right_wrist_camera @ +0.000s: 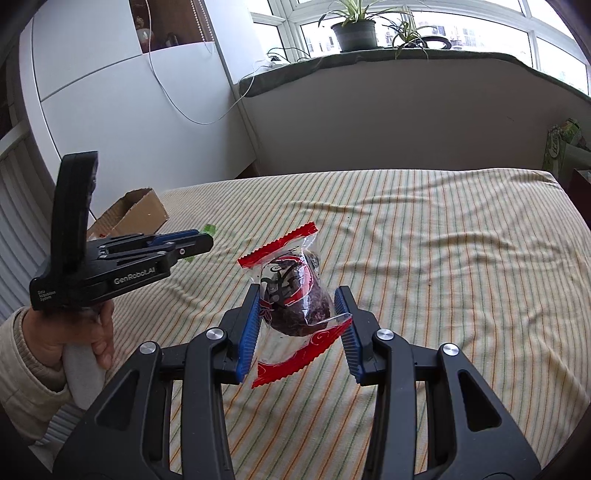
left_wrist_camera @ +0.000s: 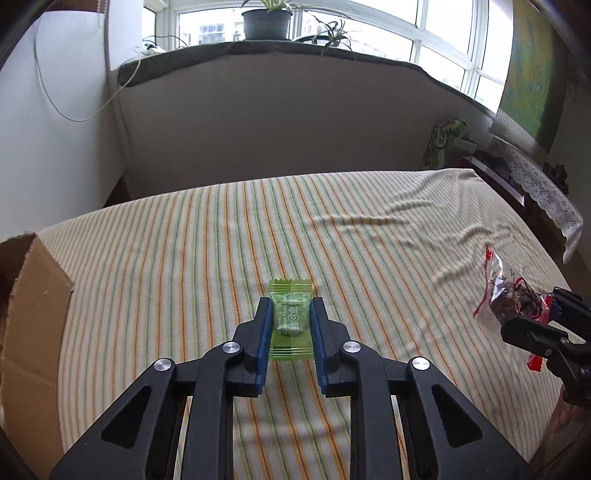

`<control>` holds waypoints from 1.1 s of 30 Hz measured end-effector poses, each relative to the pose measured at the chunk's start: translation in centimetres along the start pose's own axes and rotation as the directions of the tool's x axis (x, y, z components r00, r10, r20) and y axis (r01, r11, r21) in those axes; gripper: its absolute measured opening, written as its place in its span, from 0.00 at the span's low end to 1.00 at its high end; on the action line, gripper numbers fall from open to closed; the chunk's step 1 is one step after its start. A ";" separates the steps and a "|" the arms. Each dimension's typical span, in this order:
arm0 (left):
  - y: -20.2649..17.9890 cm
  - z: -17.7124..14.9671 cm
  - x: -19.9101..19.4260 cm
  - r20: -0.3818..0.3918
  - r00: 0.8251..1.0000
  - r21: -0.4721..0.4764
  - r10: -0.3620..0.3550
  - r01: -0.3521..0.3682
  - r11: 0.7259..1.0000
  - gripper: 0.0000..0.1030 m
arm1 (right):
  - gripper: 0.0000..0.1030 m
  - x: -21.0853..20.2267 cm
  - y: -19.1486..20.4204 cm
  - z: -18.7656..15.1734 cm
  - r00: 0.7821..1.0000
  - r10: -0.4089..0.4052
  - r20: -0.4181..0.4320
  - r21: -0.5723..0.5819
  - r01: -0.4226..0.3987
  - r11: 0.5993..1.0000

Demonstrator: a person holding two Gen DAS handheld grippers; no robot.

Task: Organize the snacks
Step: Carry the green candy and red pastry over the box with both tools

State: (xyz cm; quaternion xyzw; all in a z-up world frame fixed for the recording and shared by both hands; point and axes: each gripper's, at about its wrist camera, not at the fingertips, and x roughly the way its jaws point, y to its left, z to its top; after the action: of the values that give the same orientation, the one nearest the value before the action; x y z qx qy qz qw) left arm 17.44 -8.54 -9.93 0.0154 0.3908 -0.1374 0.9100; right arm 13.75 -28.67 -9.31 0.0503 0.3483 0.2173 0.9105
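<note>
My left gripper is shut on a small green candy packet, its blue pads pressed to both sides, just above the striped cloth. My right gripper is shut on a clear packet with red ends and a dark snack and holds it above the cloth. The left gripper also shows in the right wrist view, with a bit of green at its tip. The right gripper with its packet shows at the right edge of the left wrist view. An open cardboard box stands at the left.
The box flap rises close at the left in the left wrist view. The cloth is wrinkled toward the far right. A wall and window ledge with potted plants stand behind. A lace-covered cabinet is at the far right.
</note>
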 end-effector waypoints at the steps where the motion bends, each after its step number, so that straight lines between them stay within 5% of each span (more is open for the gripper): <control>1: 0.2 -0.3 -0.8 0.016 1.000 -0.010 -0.003 0.003 1.000 0.18 | 0.40 0.0 0.2 -0.1 1.000 0.000 0.002 -0.001 0.000 1.000; 9: -0.5 -2.6 -8.6 0.178 0.982 -0.025 -0.056 0.061 0.998 0.18 | 0.40 -3.0 3.6 1.3 0.995 -0.030 0.092 -0.046 0.034 0.998; 17: -0.3 -1.1 -17.4 0.356 0.931 0.012 -0.079 0.080 0.997 0.18 | 0.40 -7.5 8.3 4.9 0.981 -0.060 0.187 -0.125 0.084 0.989; 25: 5.1 -3.5 -19.7 0.396 0.917 -0.084 -0.047 0.088 0.993 0.18 | 0.40 -4.0 15.7 5.6 0.991 -0.017 0.129 -0.242 0.048 0.969; 33: 13.1 -7.2 -21.4 0.400 0.912 -0.238 0.090 0.008 0.971 0.18 | 0.41 2.6 25.6 5.7 0.994 0.110 0.024 -0.382 -0.092 0.919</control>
State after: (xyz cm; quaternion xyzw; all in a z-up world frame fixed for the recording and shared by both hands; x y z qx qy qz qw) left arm 1.74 10.17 -0.61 -0.1129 0.2055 -0.0713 0.9695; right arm 9.95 -4.14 -0.33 -0.1045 0.2760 0.3263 0.8980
